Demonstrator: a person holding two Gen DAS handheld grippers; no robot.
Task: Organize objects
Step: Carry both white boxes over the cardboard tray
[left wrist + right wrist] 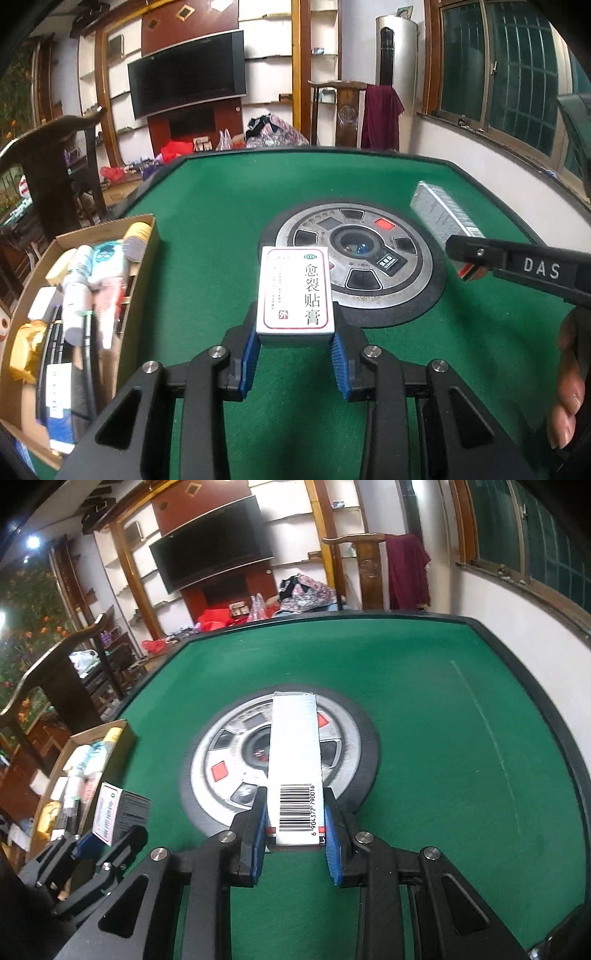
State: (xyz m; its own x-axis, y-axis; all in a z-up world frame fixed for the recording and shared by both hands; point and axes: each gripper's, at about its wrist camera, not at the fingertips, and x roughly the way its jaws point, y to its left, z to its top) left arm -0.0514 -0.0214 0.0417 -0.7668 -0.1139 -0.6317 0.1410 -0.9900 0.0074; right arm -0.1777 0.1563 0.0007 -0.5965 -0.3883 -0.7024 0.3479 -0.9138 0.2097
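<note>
My left gripper (294, 345) is shut on a white ointment box (295, 291) with red border and Chinese print, held above the green felt. My right gripper (294, 829) is shut on a long silver box (295, 760) with a barcode, held over the round hub. The silver box also shows at the right of the left wrist view (445, 214), with the right gripper's finger (517, 264) beside it. The left gripper and its white box show at the lower left of the right wrist view (107, 814). A cardboard box (146, 258) full of items sits at the table's left.
The green felt table (424, 709) has a round metal hub (417, 280) in its middle and a raised dark rim (524, 672). The cardboard box (125, 734) holds several tubes, bottles and packets. A wooden chair (347, 110) with a maroon cloth stands behind the table.
</note>
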